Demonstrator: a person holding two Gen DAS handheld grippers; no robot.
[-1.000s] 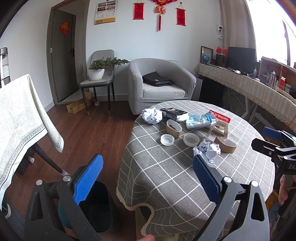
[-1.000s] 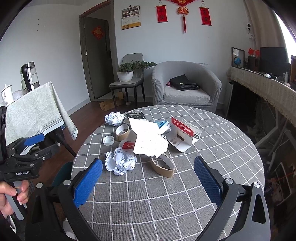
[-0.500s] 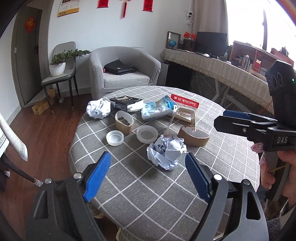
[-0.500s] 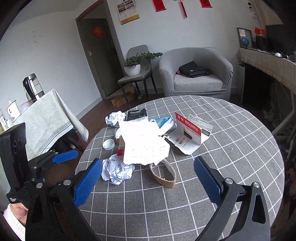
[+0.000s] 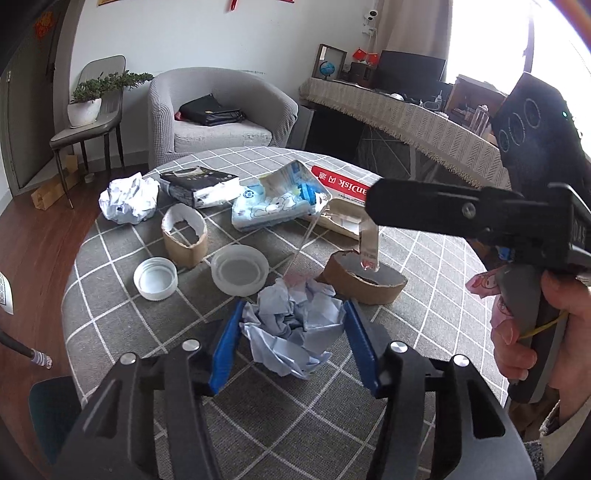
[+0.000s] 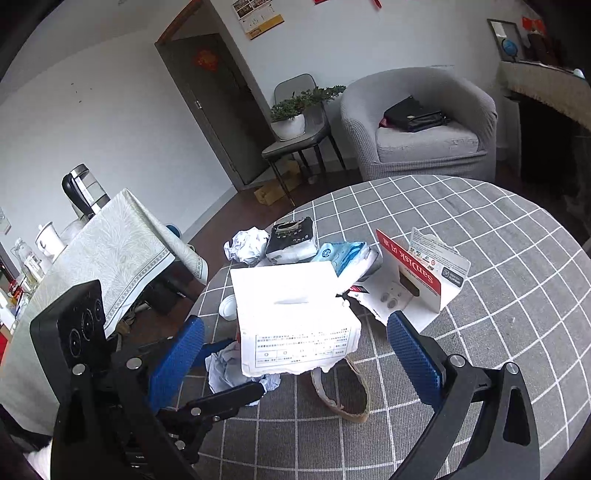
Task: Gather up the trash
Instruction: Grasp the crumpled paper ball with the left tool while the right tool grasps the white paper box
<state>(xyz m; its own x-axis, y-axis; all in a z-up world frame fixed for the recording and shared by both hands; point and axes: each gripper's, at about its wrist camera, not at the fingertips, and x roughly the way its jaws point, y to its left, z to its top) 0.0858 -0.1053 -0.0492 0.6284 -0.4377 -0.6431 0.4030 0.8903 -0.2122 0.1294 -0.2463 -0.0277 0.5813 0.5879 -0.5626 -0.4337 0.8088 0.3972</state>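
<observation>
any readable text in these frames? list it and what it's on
"SanDisk": red stripe of the torn card pack, upside down in the right wrist view; partly cut off in the left.
Printed lines on the white sheet: too small to read.
Black pack, blue tissue pack, wall calendar, right gripper lettering: blurred.
</observation>
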